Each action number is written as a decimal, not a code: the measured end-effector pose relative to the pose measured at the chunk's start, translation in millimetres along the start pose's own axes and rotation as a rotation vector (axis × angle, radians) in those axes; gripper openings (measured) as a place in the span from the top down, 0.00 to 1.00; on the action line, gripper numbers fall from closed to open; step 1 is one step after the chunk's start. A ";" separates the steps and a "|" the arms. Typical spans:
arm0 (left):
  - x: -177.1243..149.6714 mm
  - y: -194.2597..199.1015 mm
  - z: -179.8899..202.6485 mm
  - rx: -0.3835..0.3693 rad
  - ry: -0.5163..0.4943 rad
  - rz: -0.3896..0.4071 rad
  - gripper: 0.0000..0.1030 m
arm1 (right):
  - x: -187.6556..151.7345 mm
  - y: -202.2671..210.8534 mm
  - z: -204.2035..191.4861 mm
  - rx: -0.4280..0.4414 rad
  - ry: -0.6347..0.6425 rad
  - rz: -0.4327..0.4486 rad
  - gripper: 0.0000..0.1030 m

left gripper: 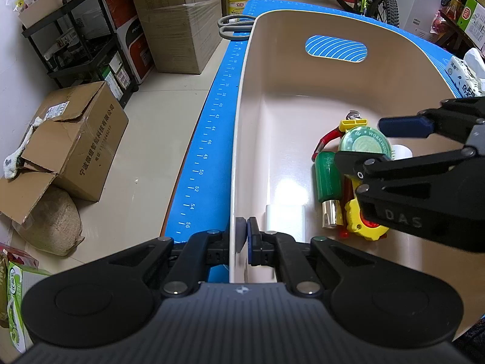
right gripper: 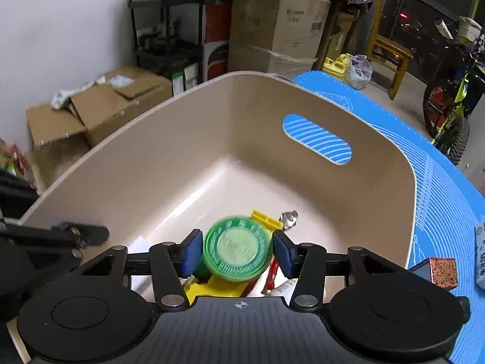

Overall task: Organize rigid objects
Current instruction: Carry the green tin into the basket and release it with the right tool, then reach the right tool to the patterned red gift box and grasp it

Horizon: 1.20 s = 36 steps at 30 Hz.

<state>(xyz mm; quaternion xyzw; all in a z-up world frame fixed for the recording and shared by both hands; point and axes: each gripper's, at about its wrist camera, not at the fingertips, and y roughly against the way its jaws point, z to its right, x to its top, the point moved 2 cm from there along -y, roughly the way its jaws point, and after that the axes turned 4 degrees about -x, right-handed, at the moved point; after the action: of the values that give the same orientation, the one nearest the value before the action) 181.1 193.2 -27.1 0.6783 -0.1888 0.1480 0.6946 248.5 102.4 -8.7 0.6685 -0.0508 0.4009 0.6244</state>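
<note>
Left gripper (left gripper: 245, 236): fingers clenched on the left wall of the beige bin (left gripper: 239, 139), one pad outside, one inside. Judging it's there to keep the bin from sliding while the other hand loads.

The bin runs along the left edge of the surface, on the blue mat (left gripper: 209, 139). Only a thin strip of mat is left before the drop to the floor, so no room to push it further left. Scissors (left gripper: 235, 25) lie at the far left corner, just beside the bin's far wall.

The left half of the bin floor is mostly bare, with only a white block (left gripper: 285, 217) near the clamped wall. The pile sits to the right: green cylinder (left gripper: 327, 176), yellow toy parts, something red underneath.

Right gripper (right gripper: 237, 250): fingers released. The green round tin (right gripper: 237, 253) sits between the pads with a visible gap on the right side, blurred, apparently dropping onto the pile. No earlier frame, so can't confirm the release itself.

Room for moving: straight up is open, right wall is close.
</note>
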 end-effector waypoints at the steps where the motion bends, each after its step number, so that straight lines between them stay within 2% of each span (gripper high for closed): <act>1: 0.0 0.0 0.2 0.000 0.000 0.000 0.92 | -0.1 2.9 2.4 -0.003 -0.005 0.009 0.30; 7: 0.2 -0.4 0.1 0.002 -0.003 0.000 0.92 | 3.0 24.6 19.5 -0.008 -0.072 0.089 0.19; 11: 0.1 -0.4 0.1 0.002 -0.003 0.000 0.92 | 5.8 45.5 37.1 -0.031 -0.131 0.154 0.16; 13: 0.3 -0.4 0.0 0.002 -0.003 0.000 0.92 | 5.7 55.5 47.1 -0.047 -0.163 0.191 0.07; 19: 0.1 -0.4 -0.1 0.002 -0.002 -0.001 0.92 | 1.2 71.7 78.7 -0.107 -0.217 0.247 0.02; 24: 0.3 -0.2 -0.6 0.001 -0.001 -0.001 0.92 | -8.2 66.4 116.2 -0.153 -0.327 0.242 0.02; 29: 0.2 0.0 -0.7 0.001 -0.001 -0.001 0.92 | -24.5 53.2 148.5 -0.258 -0.344 0.252 0.02; 36: 0.0 -0.2 -0.6 0.002 0.001 -0.001 0.92 | -54.1 18.0 181.4 -0.300 -0.375 0.221 0.02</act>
<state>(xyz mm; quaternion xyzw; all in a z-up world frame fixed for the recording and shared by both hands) 181.2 193.8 -27.3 0.6789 -0.1879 0.1480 0.6942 287.5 -83.6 -8.5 0.6214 -0.2974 0.3237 0.6485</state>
